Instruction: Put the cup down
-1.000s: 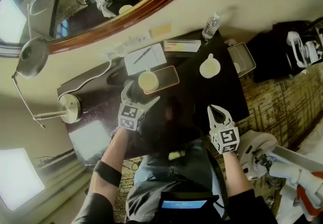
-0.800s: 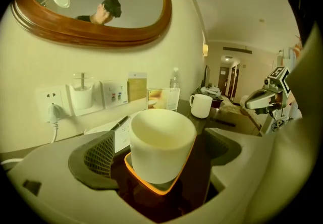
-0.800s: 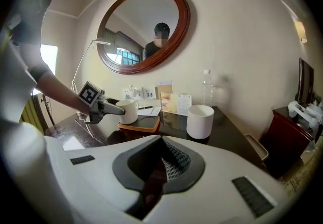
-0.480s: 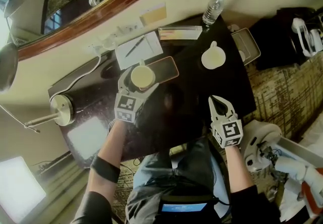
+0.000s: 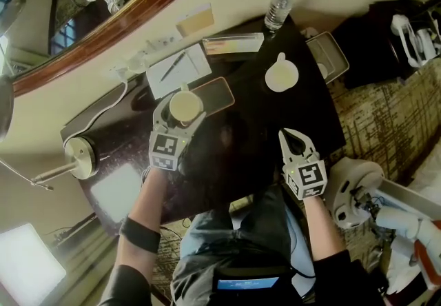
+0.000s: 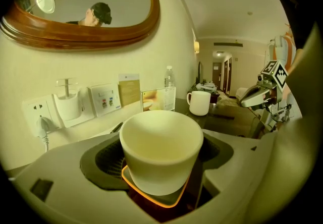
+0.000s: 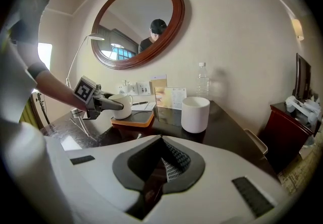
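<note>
Although the cup already sits upright with its base on the orange-edged tray, the left gripper has it between its fingers. These have just been closing and now look to be clamped on the cup's walls, one on each side. The tray lies on the dark tabletop, close to the wall.

Judging by this, the setting-down is at its last step: the cup is seated but not yet let go. The next move calls for the fingers to part evenly, so that neither one drags the cup across the tray. The gripper should then draw straight back towards the person without catching the rim.

The left forearm reaches in from the near edge of the tabletop towards the tray. Its gripper is tilted somewhat downward and its marker cube faces up.

Just behind the tray lies a notepad with a pen on it. To the right of the tray, well apart, stands a second white cup, and beyond that a water bottle.

The right gripper hangs to the right of the tray, over the tabletop's near edge. Its fingers are together with nothing between them, and it points away from the person and slightly down.
</note>
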